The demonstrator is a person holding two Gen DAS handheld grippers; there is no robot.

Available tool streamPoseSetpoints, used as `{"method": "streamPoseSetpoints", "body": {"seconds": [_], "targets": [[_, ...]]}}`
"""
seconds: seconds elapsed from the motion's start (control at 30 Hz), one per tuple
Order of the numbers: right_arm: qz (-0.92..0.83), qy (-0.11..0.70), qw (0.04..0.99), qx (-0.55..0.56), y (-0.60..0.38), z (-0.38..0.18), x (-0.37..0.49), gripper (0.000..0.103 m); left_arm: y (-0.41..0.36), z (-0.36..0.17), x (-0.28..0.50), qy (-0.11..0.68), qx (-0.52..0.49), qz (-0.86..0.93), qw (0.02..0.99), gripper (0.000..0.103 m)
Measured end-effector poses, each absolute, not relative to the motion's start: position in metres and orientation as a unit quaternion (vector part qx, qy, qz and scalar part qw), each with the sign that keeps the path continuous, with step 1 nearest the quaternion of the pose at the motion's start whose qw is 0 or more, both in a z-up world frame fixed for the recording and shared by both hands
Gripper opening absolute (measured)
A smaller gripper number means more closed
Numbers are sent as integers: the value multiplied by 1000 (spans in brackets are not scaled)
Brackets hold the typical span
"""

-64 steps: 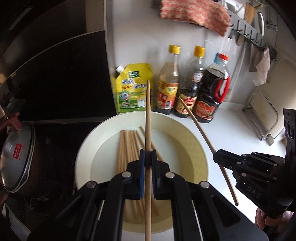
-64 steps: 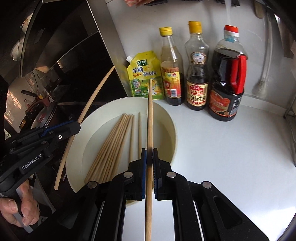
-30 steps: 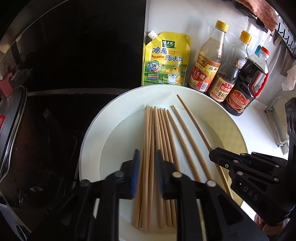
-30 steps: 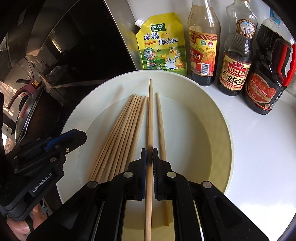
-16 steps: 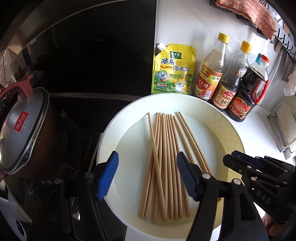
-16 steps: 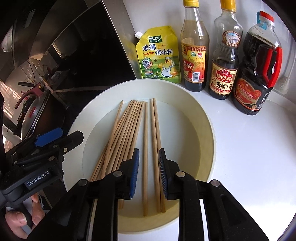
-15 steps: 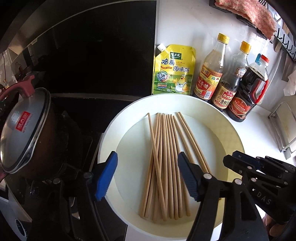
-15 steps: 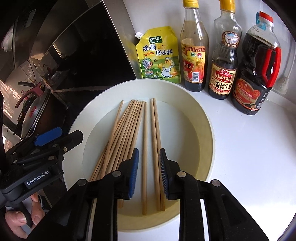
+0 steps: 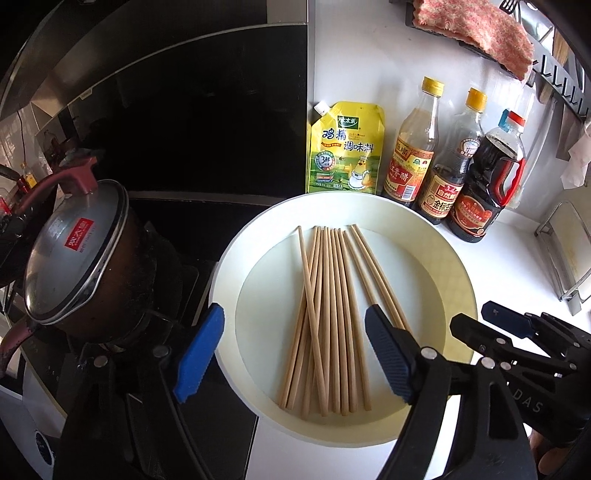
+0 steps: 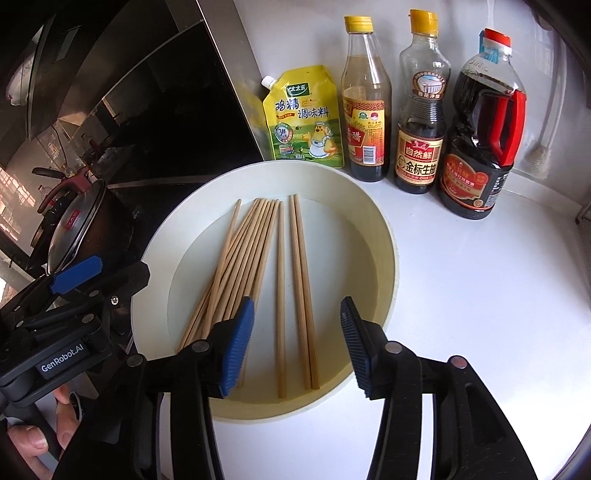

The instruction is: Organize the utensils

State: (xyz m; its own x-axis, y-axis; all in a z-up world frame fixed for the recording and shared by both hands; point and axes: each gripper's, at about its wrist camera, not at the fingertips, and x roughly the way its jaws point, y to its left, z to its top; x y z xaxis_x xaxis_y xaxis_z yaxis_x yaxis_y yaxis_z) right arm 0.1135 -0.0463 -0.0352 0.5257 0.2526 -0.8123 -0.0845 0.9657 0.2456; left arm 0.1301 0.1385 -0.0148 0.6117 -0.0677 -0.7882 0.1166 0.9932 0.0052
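White surface (image 10: 480, 295) runs along a white wall, black stove area to the left. Cream round basin (image 9: 458, 280) sits on the surface at the stove edge. Lidded pot (image 9: 74, 258) with red handle on the stove, left of the basin, apart from it. Behind the basin against the wall, left to right: yellow seasoning pouch (image 10: 303, 118), vinegar bottle (image 10: 365, 110), soy sauce bottle (image 10: 421, 122), dark jug with red handle (image 10: 480, 147). Pink cloth (image 9: 476, 33) hangs on a wall rack, top right.

Left hand-held gripper (image 9: 291, 354) hovers over the near-left part of the basin, jaws spreading apart, blue pads wide, nothing between them pressed; pads clear of the sticks. Right hand-held gripper (image 10: 295, 343) hovers over the near rim, jaws also widening, pads not touching anything, three loose sticks lie below the gap. A hand (image 10: 33, 435) holds the left tool's grip, bottom left of the right wrist view.

Wooden chopsticks (image 10: 258, 266) all lie flat in the basin bottom: a fanned bundle on the left, one crossing over the others, then a single stick and a tight pair just right of it.
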Motion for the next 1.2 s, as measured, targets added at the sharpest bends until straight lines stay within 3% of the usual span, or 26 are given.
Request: {"method": "streamPoseSetpoints", "body": {"seconds": [0.1, 0.6, 1.2], "targets": [[93, 480, 868, 89, -49, -35, 109, 49, 138, -11, 124, 434, 27, -49, 899, 85], [87, 475, 872, 82, -55, -25, 94, 53, 140, -4, 111, 433, 21, -32, 901, 93], [91, 467, 877, 58, -50, -19, 86, 54, 138, 2, 106, 431, 26, -19, 902, 97]]}}
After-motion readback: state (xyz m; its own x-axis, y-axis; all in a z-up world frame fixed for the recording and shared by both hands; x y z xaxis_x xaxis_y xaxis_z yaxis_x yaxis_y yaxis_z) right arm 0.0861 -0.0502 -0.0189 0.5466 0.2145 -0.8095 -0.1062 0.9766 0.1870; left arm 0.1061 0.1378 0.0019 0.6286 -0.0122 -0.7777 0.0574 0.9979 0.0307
